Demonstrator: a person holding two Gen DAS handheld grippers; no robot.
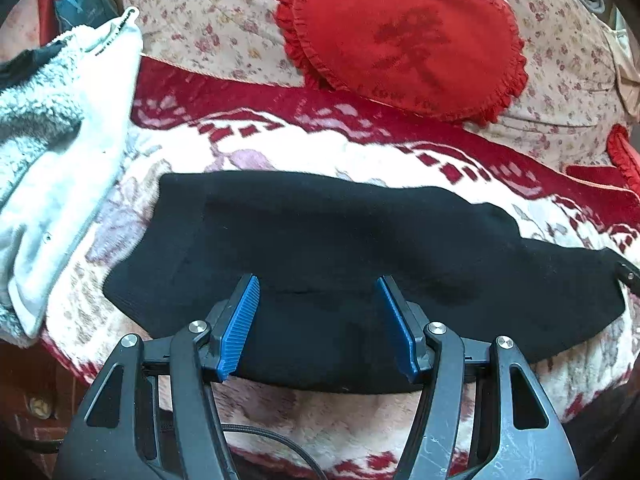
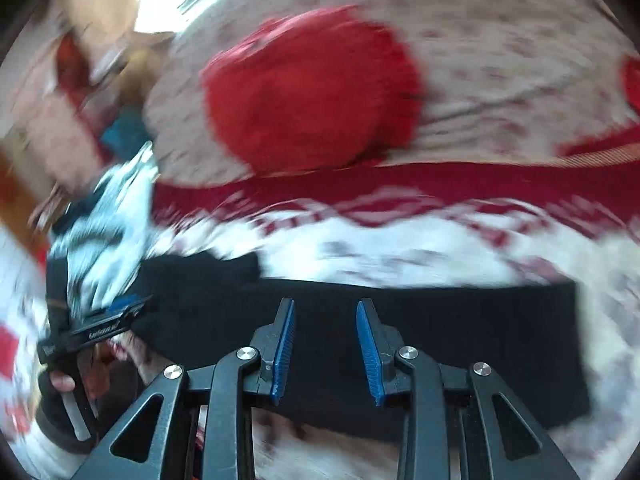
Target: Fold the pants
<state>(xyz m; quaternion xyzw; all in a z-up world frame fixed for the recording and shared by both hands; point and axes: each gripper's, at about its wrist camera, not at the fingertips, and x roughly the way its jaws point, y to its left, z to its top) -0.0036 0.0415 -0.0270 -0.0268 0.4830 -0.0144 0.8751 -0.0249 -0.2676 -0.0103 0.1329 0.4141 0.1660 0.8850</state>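
The black pants [image 1: 320, 248] lie flat in a long band on a red and white patterned blanket [image 1: 280, 148]. My left gripper [image 1: 316, 280] is open and empty, its blue pads just above the near part of the pants. In the blurred right wrist view the pants [image 2: 460, 344] stretch across the frame. My right gripper [image 2: 325, 304] is open and empty over their near edge. The left gripper [image 2: 104, 324] shows there at the far left, held by a hand.
A red heart-shaped cushion [image 1: 404, 36] leans on a floral pillow [image 1: 208, 20] at the back. A pale fleece garment [image 1: 60, 152] lies at the left beside the pants. A second red cushion [image 1: 624, 160] sits at the right edge.
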